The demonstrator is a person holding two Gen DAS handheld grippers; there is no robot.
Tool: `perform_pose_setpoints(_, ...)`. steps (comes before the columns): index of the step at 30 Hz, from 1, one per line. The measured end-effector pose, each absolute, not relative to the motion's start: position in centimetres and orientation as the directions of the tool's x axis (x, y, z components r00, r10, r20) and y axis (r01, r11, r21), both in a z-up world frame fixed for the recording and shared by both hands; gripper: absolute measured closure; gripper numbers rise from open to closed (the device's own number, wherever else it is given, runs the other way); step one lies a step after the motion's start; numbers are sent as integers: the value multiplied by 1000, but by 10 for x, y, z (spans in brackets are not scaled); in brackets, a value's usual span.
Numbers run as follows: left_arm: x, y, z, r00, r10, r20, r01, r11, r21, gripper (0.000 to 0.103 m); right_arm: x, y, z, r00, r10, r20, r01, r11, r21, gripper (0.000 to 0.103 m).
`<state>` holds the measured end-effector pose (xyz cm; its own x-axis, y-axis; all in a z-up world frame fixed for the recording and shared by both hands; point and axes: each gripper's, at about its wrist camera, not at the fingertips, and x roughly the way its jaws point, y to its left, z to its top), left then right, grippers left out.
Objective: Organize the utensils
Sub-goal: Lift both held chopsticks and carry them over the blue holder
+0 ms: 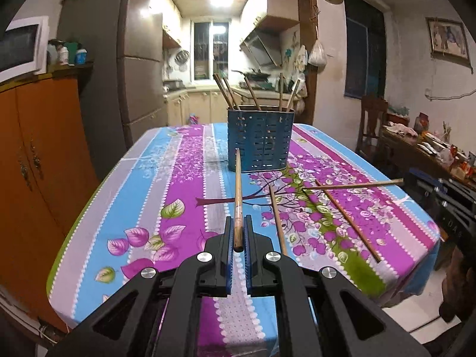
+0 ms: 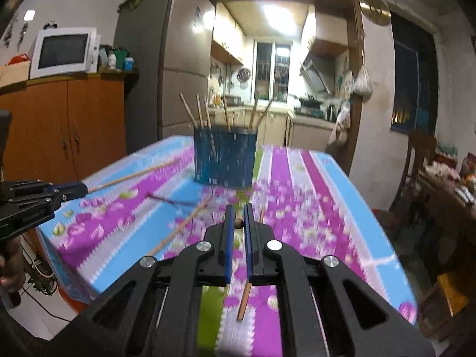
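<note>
A blue slotted holder [image 1: 260,139] [image 2: 224,160] stands at the far middle of the floral tablecloth [image 1: 166,178], with several chopsticks upright in it. My left gripper [image 1: 238,223] [image 2: 80,189] is shut on a wooden chopstick [image 1: 238,190] [image 2: 134,175], which points forward at the holder, above the table. My right gripper [image 2: 238,209] is shut on another chopstick [image 2: 244,300]; its end shows between the pads and its tail hangs under the jaws. Loose chopsticks [image 1: 278,220] [image 1: 348,220] [image 2: 178,229] lie on the cloth. The right wrist view is blurred.
An orange cabinet [image 1: 38,154] stands close to the table's left side and a grey fridge [image 1: 139,59] behind it. A wooden chair [image 1: 372,122] and a cluttered side table [image 1: 431,148] are on the right. A person's hand [image 2: 9,255] holds the left gripper's handle.
</note>
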<state>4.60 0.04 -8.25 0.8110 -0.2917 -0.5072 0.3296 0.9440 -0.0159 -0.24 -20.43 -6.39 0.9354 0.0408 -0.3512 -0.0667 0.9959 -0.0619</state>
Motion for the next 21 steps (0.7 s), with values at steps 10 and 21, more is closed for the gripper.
perform_pose_setpoints(10, 75, 23, -23, 769, -389, -507, 379, 916, -127, 96, 17, -208, -3, 958, 120, -259, -138, 989, -51, 98)
perform_pose_setpoints(21, 96, 13, 28, 787, -436, -436, 433, 894, -112, 96, 53, -215, 42, 930, 224, -293, -226, 974, 25, 98)
